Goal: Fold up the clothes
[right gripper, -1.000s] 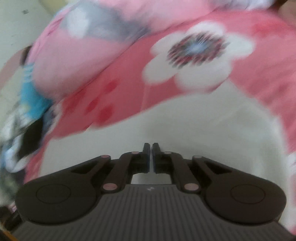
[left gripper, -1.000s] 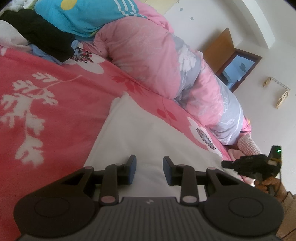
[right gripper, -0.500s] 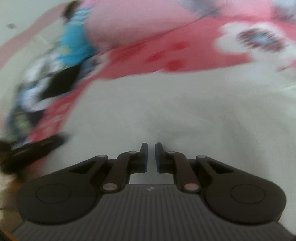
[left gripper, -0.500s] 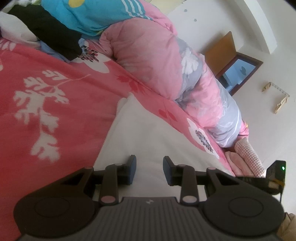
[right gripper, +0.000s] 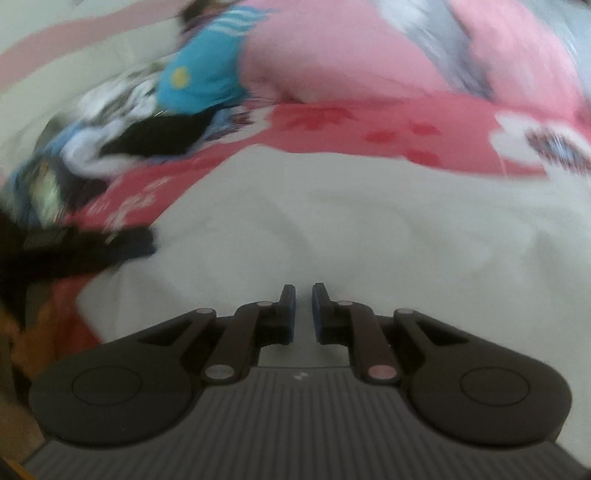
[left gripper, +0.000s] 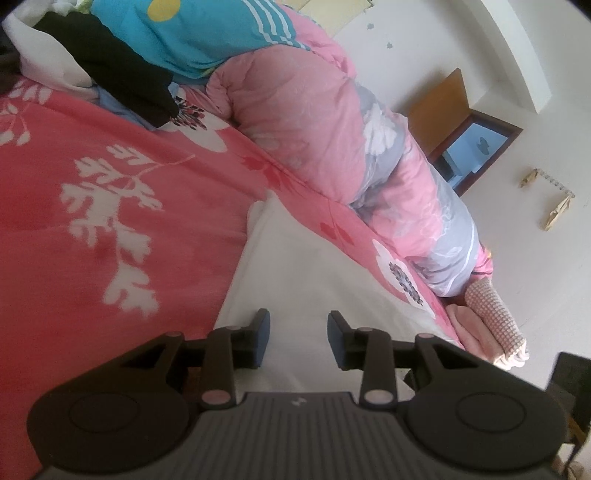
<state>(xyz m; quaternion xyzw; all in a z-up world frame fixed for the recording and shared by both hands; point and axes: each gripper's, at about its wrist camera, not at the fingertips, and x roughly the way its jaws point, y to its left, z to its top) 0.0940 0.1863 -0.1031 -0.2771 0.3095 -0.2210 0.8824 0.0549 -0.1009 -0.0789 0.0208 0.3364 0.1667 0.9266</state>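
A white garment [left gripper: 303, 266] lies flat on the red floral bedspread [left gripper: 92, 206], one corner pointing towards the quilt. My left gripper [left gripper: 299, 334] hovers low over the garment's near left edge, open, with only cloth seen between the fingers. In the blurred right wrist view the same white garment [right gripper: 351, 229] fills the middle. My right gripper [right gripper: 303, 306] is just above it, its fingers parted by a narrow gap and holding nothing. A dark blurred shape [right gripper: 92, 243] at the garment's left edge looks like the other gripper.
A rolled pink and grey quilt [left gripper: 332, 129] runs along the far side of the bed. A heap of clothes, with a blue striped top [left gripper: 192, 33] and a black garment [left gripper: 122, 81], lies at the far left. A folded pink stack [left gripper: 491, 325] sits at the right.
My right gripper swung left across the white garment and its fingers parted from shut to a narrow gap. The left gripper stayed open and shifted slightly; the other gripper dropped out of its view.
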